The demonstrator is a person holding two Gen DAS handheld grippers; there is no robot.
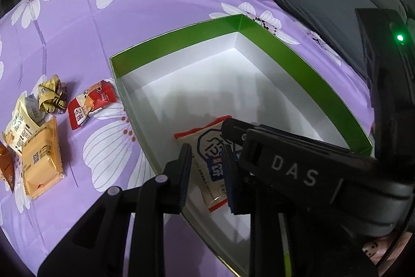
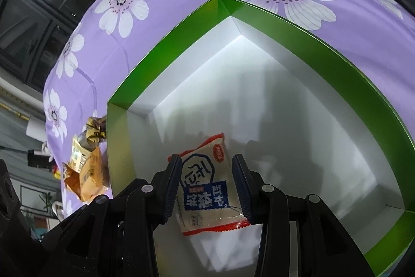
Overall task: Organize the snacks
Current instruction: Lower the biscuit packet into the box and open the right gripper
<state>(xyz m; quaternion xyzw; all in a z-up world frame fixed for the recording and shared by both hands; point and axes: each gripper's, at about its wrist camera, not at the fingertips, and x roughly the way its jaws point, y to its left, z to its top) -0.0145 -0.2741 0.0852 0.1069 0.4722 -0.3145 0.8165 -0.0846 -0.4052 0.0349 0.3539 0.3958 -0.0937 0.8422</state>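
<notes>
First white packet (image 2: pixel 207 183) grasped by right gripper (image 2: pixel 206 186) inside green box (image 1: pixel 298 61); left gripper (image 1: pixel 207 173) clenched empty; four snacks (image 1: pixel 39 131) outstanding on bedspread (image 1: pixel 129 4).

We see the open box (image 1: pixel 298 64) lying on the bed (image 1: pixel 160 1) with one snack packet (image 2: pixel 207 188) inside it near its front wall, while a cluster of other snack packets (image 1: pixel 39 129) lies on the bed to the left of the box, outside it.
</notes>
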